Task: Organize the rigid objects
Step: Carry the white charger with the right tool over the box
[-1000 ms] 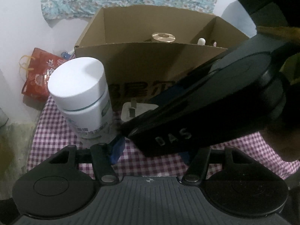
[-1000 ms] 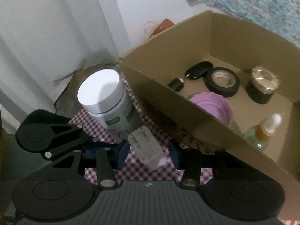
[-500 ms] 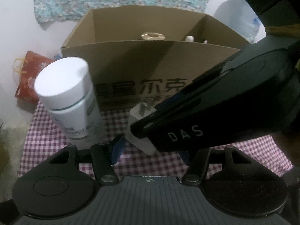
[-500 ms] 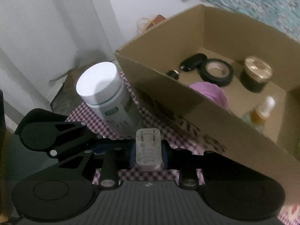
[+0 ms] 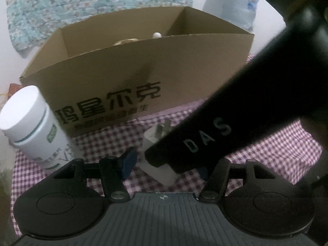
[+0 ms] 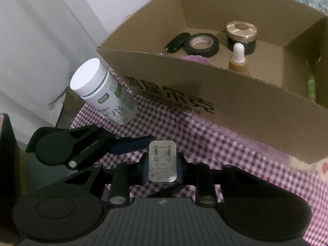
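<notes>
My right gripper [image 6: 162, 167] is shut on a white plug adapter [image 6: 163, 162], held above the checked cloth in front of the cardboard box [image 6: 225, 94]. In the left wrist view the adapter [image 5: 157, 164] shows partly behind the right gripper's black body [image 5: 215, 131]. My left gripper [image 5: 164, 164] is open, with only its left finger [image 5: 128, 162] showing. A white pill bottle [image 6: 102, 90] stands left of the box, and also shows in the left wrist view [image 5: 30, 127].
The box holds a black tape roll [image 6: 202, 45], a gold-lidded jar [image 6: 242, 34], a dropper bottle [image 6: 237, 59], a black oval object [image 6: 176, 42] and something purple [image 6: 196, 59]. A water bottle [image 5: 231, 2] stands behind the box. The checked cloth [image 6: 205, 143] covers the table.
My right gripper closed on the plug adapter and lifted it off the cloth. Both grippers have drawn back from the box and the pill bottle.
</notes>
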A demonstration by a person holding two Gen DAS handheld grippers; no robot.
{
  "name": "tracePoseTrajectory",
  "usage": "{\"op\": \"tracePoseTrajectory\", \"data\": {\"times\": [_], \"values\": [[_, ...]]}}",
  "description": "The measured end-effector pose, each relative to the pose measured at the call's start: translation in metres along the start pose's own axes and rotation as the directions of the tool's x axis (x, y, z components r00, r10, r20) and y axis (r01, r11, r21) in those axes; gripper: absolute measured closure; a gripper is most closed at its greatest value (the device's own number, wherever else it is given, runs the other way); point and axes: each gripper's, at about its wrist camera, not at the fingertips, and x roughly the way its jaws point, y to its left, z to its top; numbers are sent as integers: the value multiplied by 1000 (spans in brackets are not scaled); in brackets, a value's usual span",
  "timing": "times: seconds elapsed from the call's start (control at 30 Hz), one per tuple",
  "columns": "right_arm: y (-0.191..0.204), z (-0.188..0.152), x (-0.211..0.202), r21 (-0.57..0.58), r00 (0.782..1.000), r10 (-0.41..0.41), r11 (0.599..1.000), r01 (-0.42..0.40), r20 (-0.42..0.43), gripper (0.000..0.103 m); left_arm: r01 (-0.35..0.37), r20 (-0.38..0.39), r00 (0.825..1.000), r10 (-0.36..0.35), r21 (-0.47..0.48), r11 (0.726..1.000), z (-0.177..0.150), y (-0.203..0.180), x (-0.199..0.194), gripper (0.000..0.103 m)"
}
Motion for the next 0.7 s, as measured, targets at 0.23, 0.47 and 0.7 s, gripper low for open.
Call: {"op": "tracePoseTrajectory", "data": {"times": [0.23,0.47,0.7], "values": [[-5,4,9,40,999,29,999,-28,-17,71,0,-5,1000,0,-39,999,3,4,-1,53],[-1,1,-1,63,1000,19,998,-20,18,73,-7,28,1000,8,-33,999,11,-6,-22,54],[9,12,-67,40,989,-13,999,7,147,73,-33,153,988,34,-8,999,52,-24,-60,54]]}}
